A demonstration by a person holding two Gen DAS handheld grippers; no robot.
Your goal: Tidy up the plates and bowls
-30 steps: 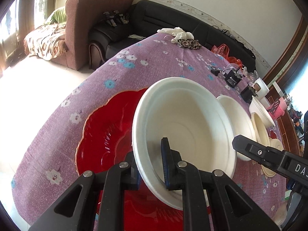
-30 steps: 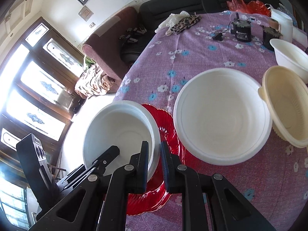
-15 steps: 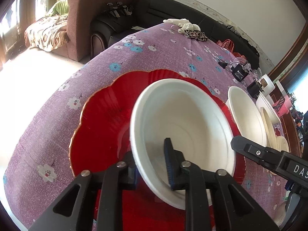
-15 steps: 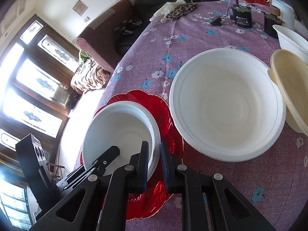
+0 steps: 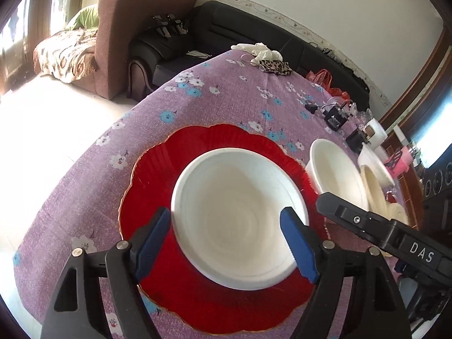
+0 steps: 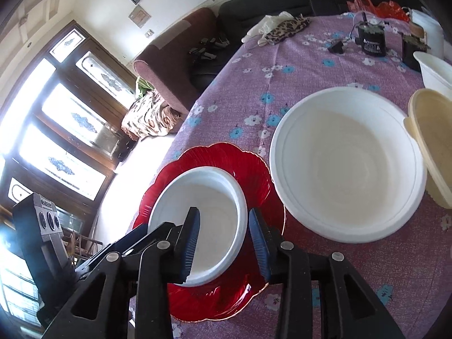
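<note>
Left wrist view first. We see a purple cloth w/ little flowers on the table (image 5: 226, 99). On it sits a red plate (image 5: 158, 175) w/ wavy edges, and a white bowl (image 5: 237, 226) rests on the plate, near its middle. To the right stands a bigger white bowl (image 5: 333, 169), just beside the plate, and past it a cream bowl (image 5: 373, 192). Far back on the cloth lie a white cloth and a spotted pouch (image 5: 275, 66), plus small black boxes (image 5: 336, 118). A brown chair (image 5: 124, 34) and a black sofa (image 5: 240, 25) stand behind the table. The right tongs' black body cuts across the right side and hides part of the cream bowl.

Our left gripper (image 5: 226, 243) is opening. Its blue pads stand wide, one each side of the white bowl's near rim. The pads don't press on it.

Right wrist view next. We see the same white bowl (image 6: 203, 220) on the red plate (image 6: 254, 175), low and left. The big white bowl (image 6: 347, 163) sits to the right, very close to the plate; touching or not, we can't tell. The cream bowl (image 6: 432, 147) touches its far right edge. A tall window (image 6: 56, 130) glows on the left.

Our right gripper (image 6: 223, 243) is opening too. The white bowl's rim sits btw its two pads, w/ a gap on both sides, so nothing is gripped. The left tongs poke in at bottom left.
</note>
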